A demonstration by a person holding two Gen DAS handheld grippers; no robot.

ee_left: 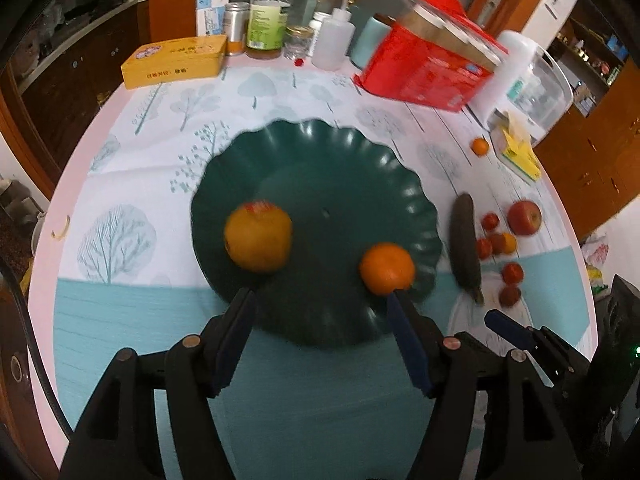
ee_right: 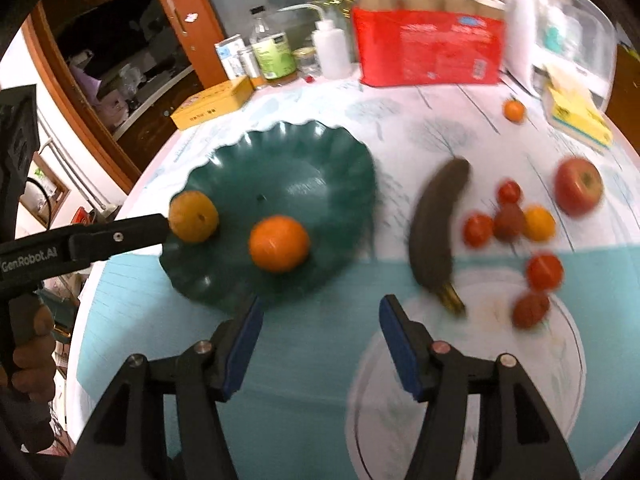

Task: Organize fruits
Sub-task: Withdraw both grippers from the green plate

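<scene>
Both the left tongs [ee_left: 322, 294] and right tongs [ee_right: 320, 304] are held agape, empty; two oranges [ee_left: 386, 268] are seated in the green plate [ee_left: 340, 160].

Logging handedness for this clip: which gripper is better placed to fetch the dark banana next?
Right, probably. The right gripper is open and empty, with the banana just ahead to its right. The left gripper, also open, faces the green plate, farther from the banana.
</scene>
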